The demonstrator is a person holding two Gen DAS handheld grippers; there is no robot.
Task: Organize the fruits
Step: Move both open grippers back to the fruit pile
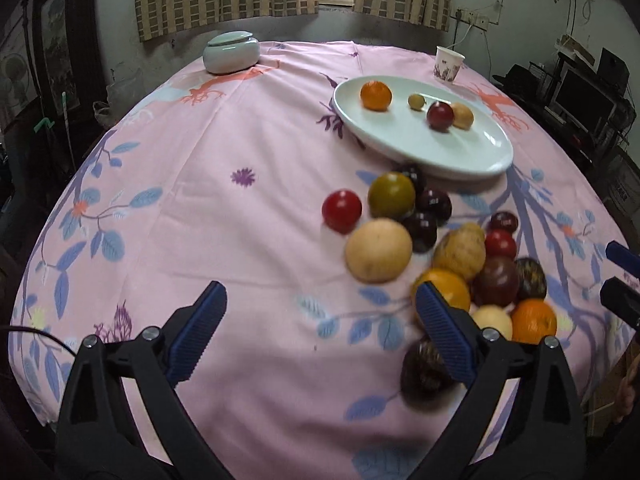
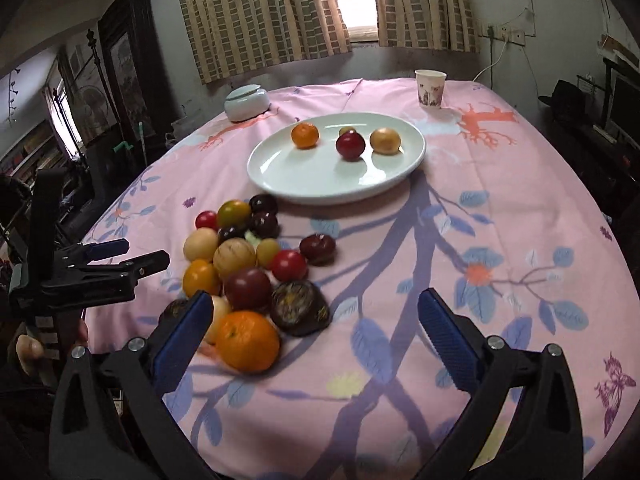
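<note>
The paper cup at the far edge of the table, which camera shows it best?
The right wrist view: the paper cup stands whole and upright, its printed pattern visible. The left wrist view also shows it whole, but smaller, tilted by the lens and nearer the frame's edge.

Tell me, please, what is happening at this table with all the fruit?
A person holds a two-finger tool in each hand and is sorting fruit onto a white plate. Four pieces already lie on it, among them a small orange and a dark red plum. The rest sits in a pile on the pink tablecloth in front of the plate. Both the left tool and the right tool are open and empty.
</note>
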